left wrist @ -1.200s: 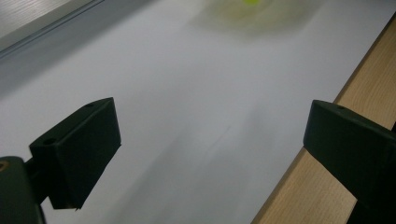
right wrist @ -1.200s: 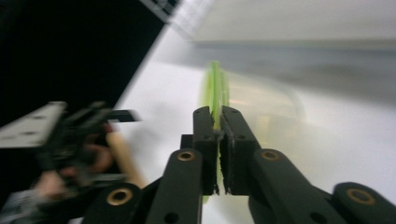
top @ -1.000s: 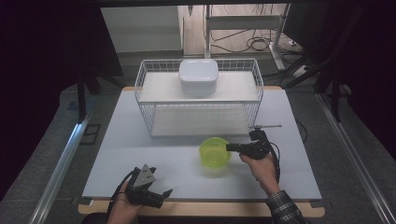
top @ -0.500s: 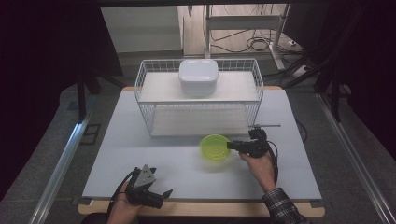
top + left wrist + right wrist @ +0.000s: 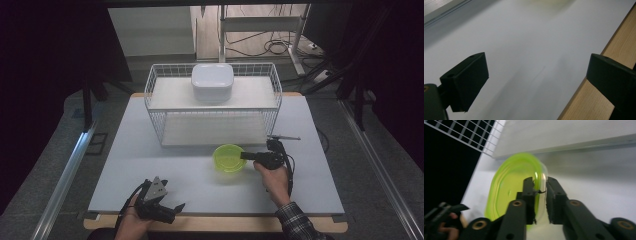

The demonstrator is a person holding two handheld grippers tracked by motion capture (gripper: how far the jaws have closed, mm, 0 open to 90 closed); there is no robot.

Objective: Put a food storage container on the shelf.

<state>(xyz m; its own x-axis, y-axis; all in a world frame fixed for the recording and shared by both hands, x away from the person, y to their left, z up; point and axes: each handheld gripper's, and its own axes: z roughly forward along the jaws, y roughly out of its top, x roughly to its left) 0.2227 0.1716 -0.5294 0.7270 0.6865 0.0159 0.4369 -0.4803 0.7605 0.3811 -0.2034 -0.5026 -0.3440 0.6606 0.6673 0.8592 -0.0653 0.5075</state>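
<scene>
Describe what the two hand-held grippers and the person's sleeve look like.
Both are black with two blocky jaws. The left hand-held gripper carries a grey three-cornered plate on top; a black cable trails from the right hand-held gripper. The right sleeve is dark plaid.

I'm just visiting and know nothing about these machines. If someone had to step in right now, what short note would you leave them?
Right gripper: its jaws have just been closing and now pinch the rim of the round, translucent lime-green plastic bowl.
Left gripper: open, holding nothing, at the near left edge of the white table.
The bowl sits on the table just in front of the white wire rack; a white rounded-square lidded container stands on the rack's upper shelf.
Done: bowl gripped.
Left: probably lifting the bowl and placing it; where it should go is not clear from here.
</scene>
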